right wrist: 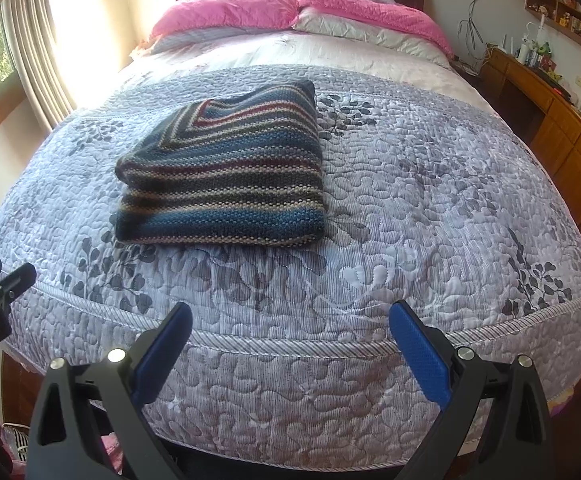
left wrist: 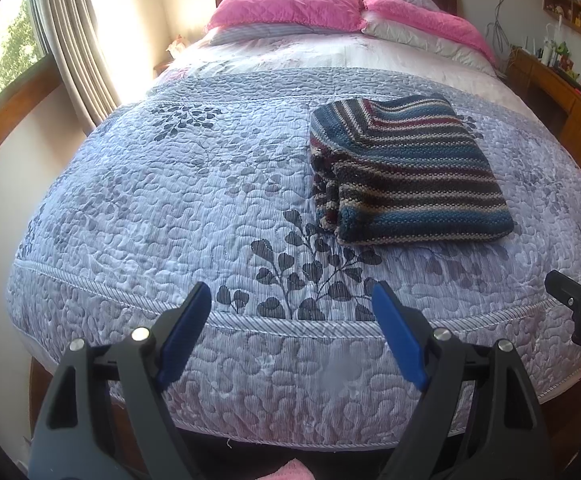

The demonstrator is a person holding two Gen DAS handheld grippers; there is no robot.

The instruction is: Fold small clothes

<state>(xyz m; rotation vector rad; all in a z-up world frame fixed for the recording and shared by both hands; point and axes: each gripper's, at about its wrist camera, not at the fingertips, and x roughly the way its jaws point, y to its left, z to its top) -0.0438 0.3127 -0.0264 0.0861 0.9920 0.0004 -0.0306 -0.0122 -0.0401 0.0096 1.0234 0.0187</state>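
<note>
Left gripper (left wrist: 291,302): both blue-padded fingers spread wide, nothing between them, held above the foot edge of the bed. Right gripper (right wrist: 290,322): fingers likewise spread apart and empty, also poised over the foot edge. Each gripper shows at the margin of the other's view, so the two sit side by side, apart from one another.

Striped knit garment (left wrist: 404,168): lies folded on the quilted bedspread (left wrist: 170,184), ahead of both grippers and touched by neither. From the left gripper it sits forward and to the right; from the right gripper it sits forward and to the left (right wrist: 226,172), placing it roughly between the two lines of sight. Form is a compact, near-rectangular stack of several layers. The layer edges are visible along the side nearest the left gripper's side of the bed. Pattern is horizontal bands of teal blue, dark grey, cream and maroon; on the upper face the stripes meet at a diagonal, forming a chevron toward the far corner. The top surface lies flat, corners fairly square, with the near edge slightly rounded by the bulk of the fold.

Beyond the garment, far ahead of both grippers, pink pillows (left wrist: 290,10) rest against the headboard.
</note>
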